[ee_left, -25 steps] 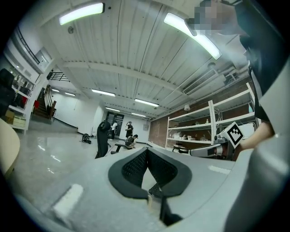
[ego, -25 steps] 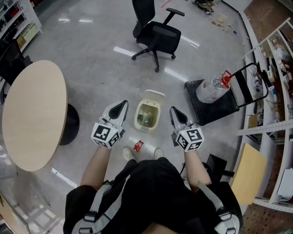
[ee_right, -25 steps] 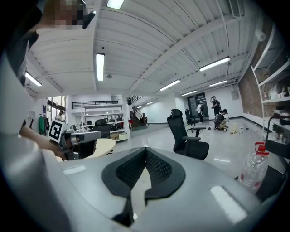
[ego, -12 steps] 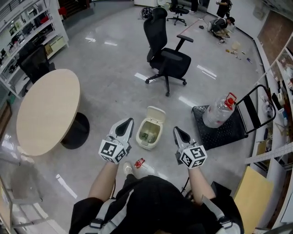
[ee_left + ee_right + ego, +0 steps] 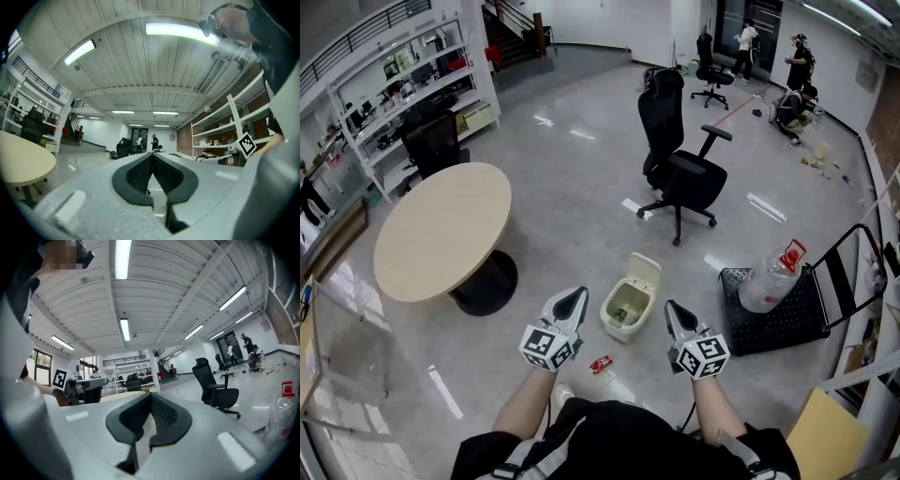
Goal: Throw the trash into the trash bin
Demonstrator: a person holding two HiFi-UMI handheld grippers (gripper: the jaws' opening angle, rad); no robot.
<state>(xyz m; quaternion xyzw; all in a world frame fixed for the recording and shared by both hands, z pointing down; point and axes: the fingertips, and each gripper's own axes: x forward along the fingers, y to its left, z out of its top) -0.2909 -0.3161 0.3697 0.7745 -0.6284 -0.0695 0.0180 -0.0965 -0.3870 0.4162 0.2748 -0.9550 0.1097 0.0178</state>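
Out in front of me, both grippers are held level above the floor [image 5: 572,202] and both are closed on nothing. The left gripper [image 5: 573,293] has its black pads meeting tip to tip in its own view, and the right gripper [image 5: 671,307] shows the same. Between them, just past their tips, the trash bin [image 5: 615,326] stands on the floor with its lid [image 5: 645,274] tipped up and some scraps inside. A red piece of trash [image 5: 601,365] lies on the floor nearer me, apart from the bin. Farther off I see a black office chair [image 5: 680,169], a round table [image 5: 441,230] at left and a water bottle [image 5: 772,281] on a black cart [image 5: 783,323] at right.
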